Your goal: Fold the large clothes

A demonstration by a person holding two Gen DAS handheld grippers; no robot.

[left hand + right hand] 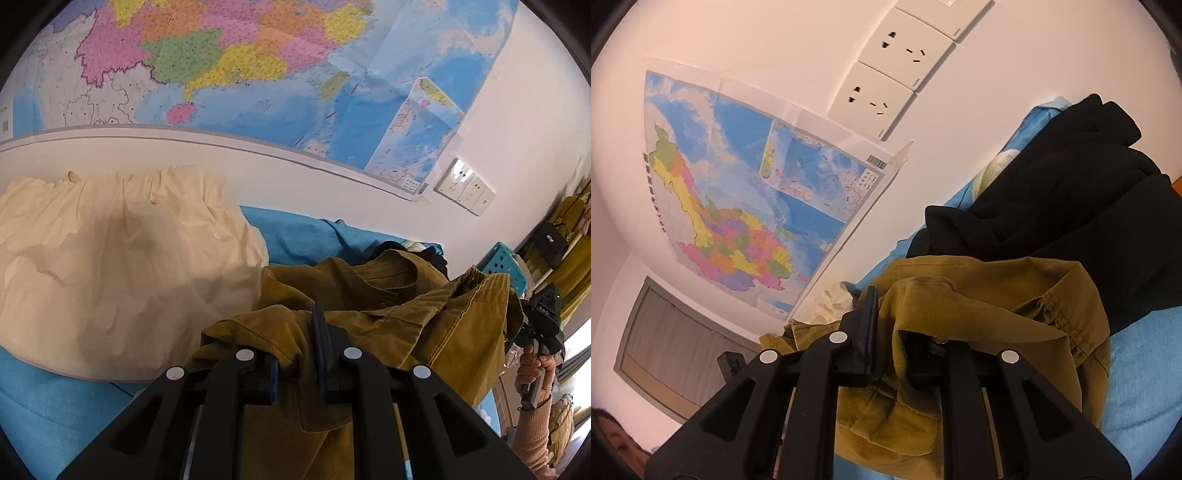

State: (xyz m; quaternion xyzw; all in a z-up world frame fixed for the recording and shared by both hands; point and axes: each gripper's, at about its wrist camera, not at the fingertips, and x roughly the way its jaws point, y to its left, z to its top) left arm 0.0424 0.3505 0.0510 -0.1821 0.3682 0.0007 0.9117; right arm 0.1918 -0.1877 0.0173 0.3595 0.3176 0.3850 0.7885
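Left wrist view showed the left gripper [299, 354] and right gripper [886, 332] both clamped on the olive corduroy shirt [388, 314], spreading it for folding over the blue bed [55, 406]

We hold our black two-finger left gripper [299, 354] angled downward, its blue-padded jaws nearly closed and pinching a fold of olive-green corduroy garment [388, 314]. Our black right gripper [905, 332] points closer to level and is rolled to one side, its jaws clamped on the same cloth. In the left wrist view our right hand [535, 369], in a pink knitted sleeve [532, 435], grips its handle.
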